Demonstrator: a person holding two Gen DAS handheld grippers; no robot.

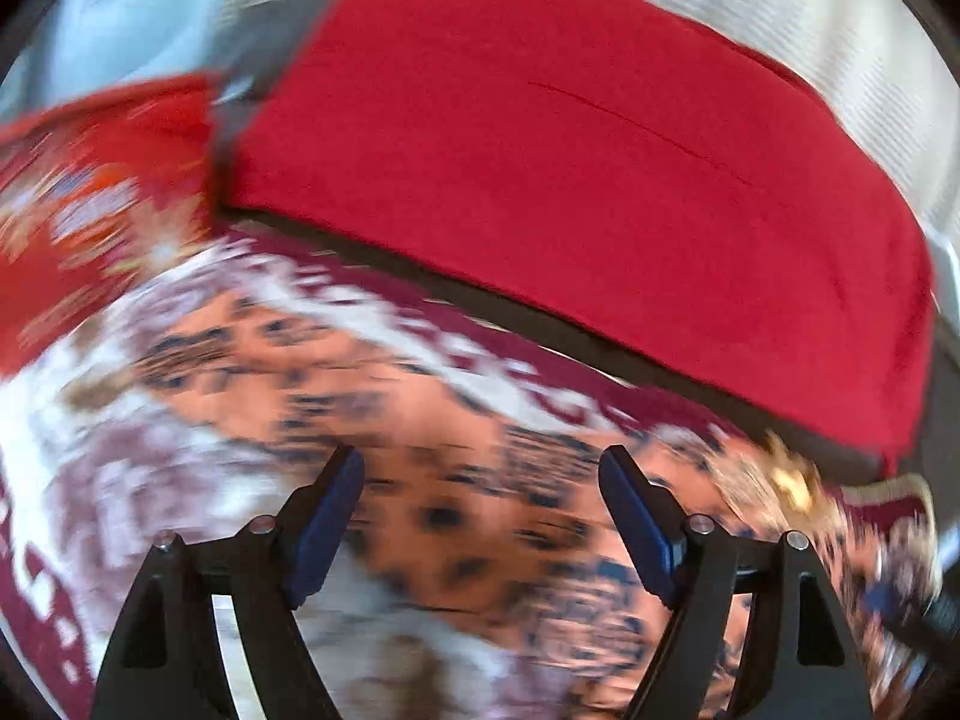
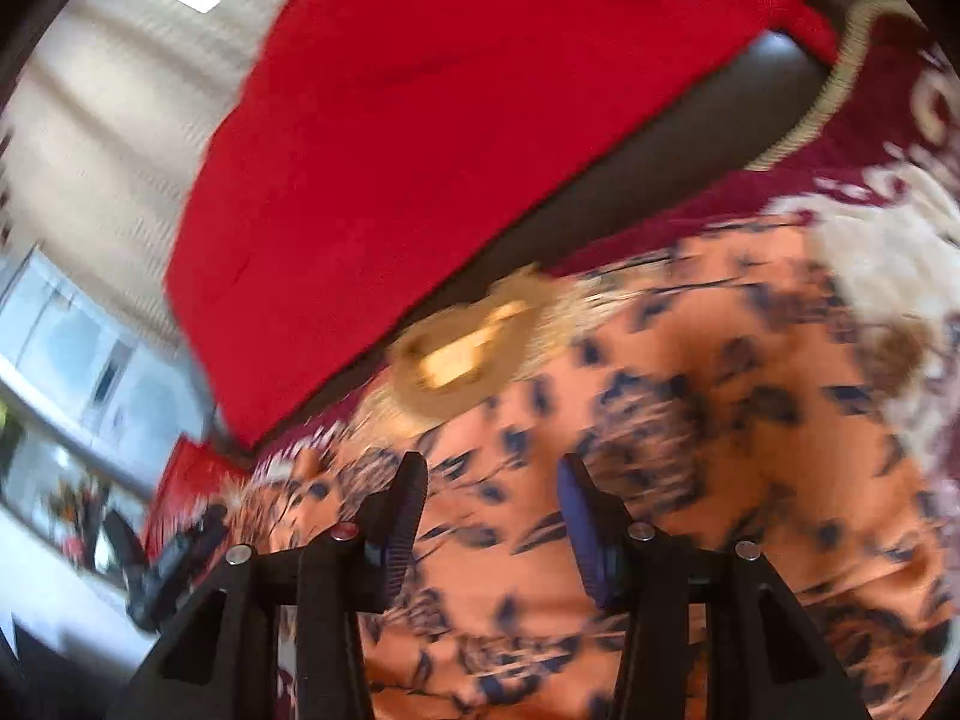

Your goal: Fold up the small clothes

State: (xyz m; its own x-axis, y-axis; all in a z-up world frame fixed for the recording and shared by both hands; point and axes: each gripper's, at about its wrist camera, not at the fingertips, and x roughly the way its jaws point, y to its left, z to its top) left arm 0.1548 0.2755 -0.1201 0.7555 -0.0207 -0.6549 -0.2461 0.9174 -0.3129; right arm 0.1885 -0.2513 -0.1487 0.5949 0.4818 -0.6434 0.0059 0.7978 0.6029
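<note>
Here you hold both tongs, left [image 1: 480, 516] and right [image 2: 492, 516], spread wide and gripping nothing above the orange garment [image 2: 690, 450], which lies on the rug [image 1: 90, 480] beside the red cushion [image 1: 570, 180], probably so you can pick its edges.

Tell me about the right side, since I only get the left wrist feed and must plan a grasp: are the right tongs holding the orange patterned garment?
Observer: No. The right tongs are open with nothing between them; the orange patterned garment lies beneath.
Operator: Anything lying on it there?
Observer: A tan round thing with a gold centre, too blurred to identify, sits at its far edge, near the red cushion.
Operator: And further right?
Observer: A maroon cloth with a beige ribbed edge.
</note>
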